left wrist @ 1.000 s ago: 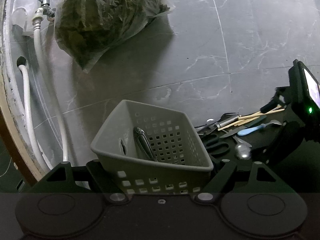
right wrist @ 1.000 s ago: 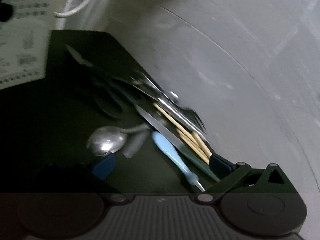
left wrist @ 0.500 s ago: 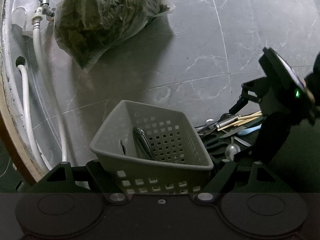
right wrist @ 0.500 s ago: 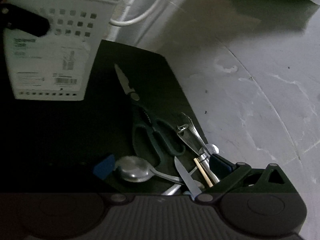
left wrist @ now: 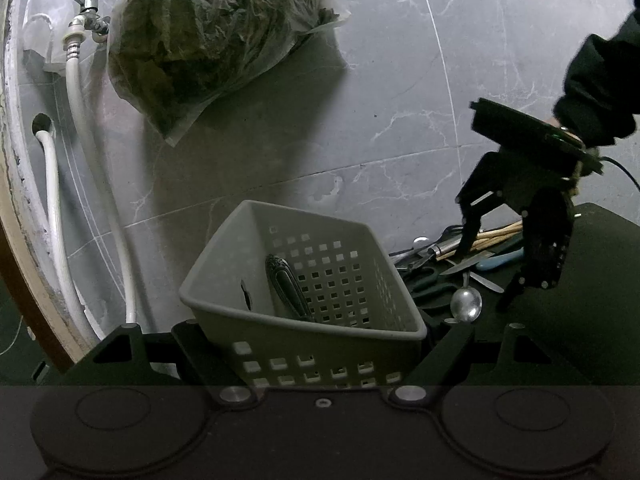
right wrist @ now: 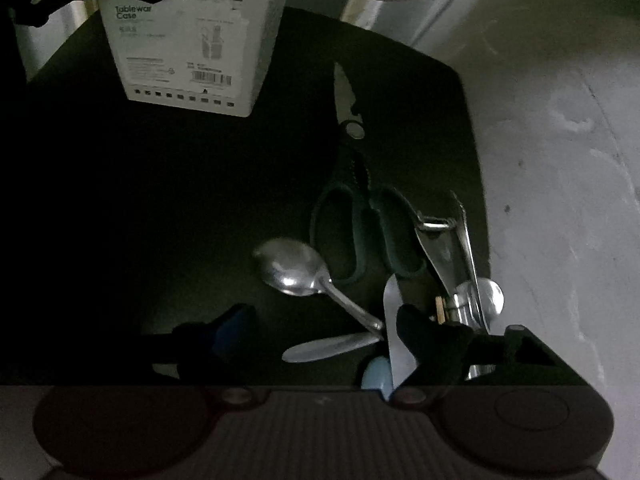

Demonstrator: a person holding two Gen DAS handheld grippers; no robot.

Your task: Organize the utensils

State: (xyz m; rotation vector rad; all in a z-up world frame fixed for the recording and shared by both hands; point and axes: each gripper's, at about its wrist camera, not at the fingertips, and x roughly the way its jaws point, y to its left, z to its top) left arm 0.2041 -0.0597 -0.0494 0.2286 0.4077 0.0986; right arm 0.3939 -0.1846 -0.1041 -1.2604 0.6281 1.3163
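Left claw (left wrist: 320, 344) grips the grey perforated basket (left wrist: 304, 292) by its sides at lower centre of the left view; a dark-handled utensil (left wrist: 286, 280) leans inside it. Open grey marble surface (left wrist: 380, 100) spreads above and right of the basket. A bag of greens (left wrist: 208, 36) fills the upper left, with white hoses (left wrist: 80, 140) and a tap (left wrist: 86, 4) along the left edge. In the right view, the right claw (right wrist: 320, 336) points down over the black mat (right wrist: 160, 200), jaws closing with nothing pressed between them. The utensil pile crowds the mat's right edge: spoon (right wrist: 292, 266), scissors (right wrist: 352, 200), tongs (right wrist: 448, 240), knife blade (right wrist: 394, 320). Mat's left half lies bare.
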